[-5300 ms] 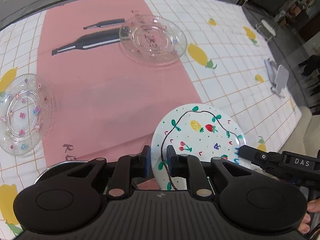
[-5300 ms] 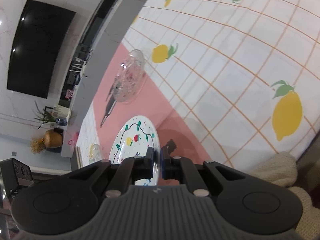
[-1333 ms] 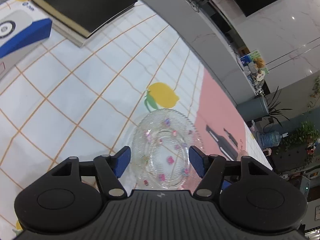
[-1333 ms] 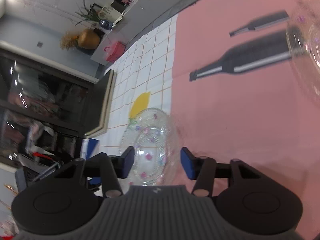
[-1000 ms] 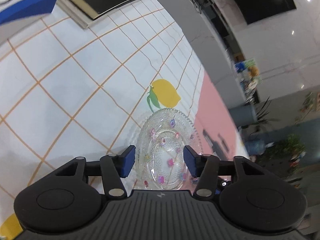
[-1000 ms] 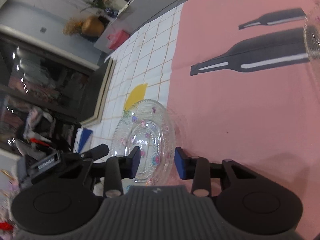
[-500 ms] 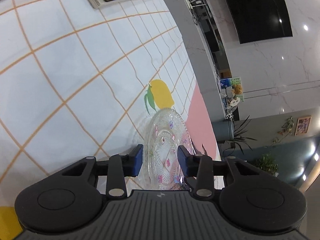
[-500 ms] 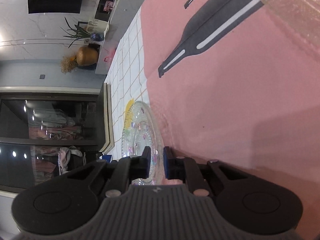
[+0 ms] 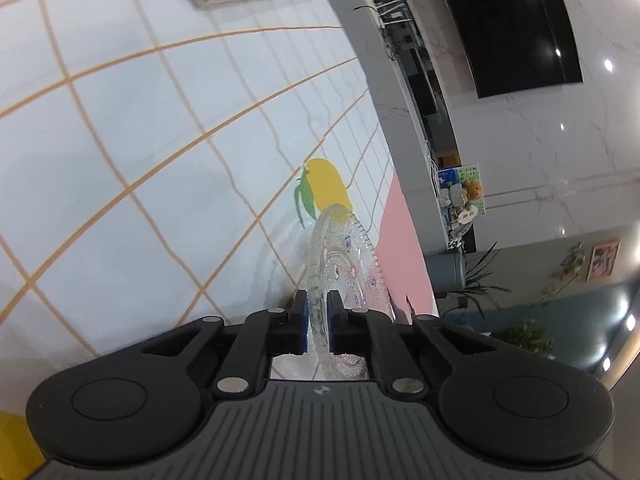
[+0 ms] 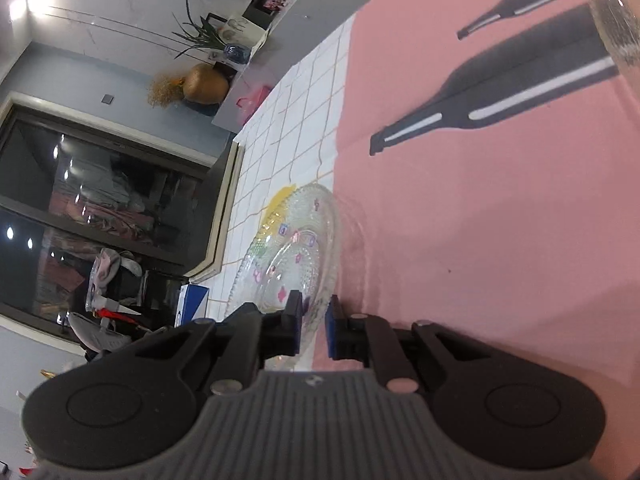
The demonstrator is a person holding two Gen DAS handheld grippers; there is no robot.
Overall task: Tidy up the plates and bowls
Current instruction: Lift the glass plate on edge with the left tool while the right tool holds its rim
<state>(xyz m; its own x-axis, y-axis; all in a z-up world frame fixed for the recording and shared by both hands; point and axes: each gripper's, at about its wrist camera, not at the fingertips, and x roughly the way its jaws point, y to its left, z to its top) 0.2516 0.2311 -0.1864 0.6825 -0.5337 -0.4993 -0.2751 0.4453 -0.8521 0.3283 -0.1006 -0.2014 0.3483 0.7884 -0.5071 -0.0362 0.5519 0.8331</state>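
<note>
Both the left gripper [image 9: 317, 326] and right gripper [image 10: 313, 326] had jaws pinched on the glass plate's [image 10: 294, 256] opposite rims; lifting it evenly off the tabletop [image 9: 120, 152] seemed next.

You have one clear glass plate [image 9: 345, 268] with a beaded rim and small pink, purple and blue flower marks. It straddles the seam between the white checked cloth and the pink runner, beside a printed lemon. A second glass plate [image 10: 616, 20] lies further along the runner, cropped by the frame edge.
</note>
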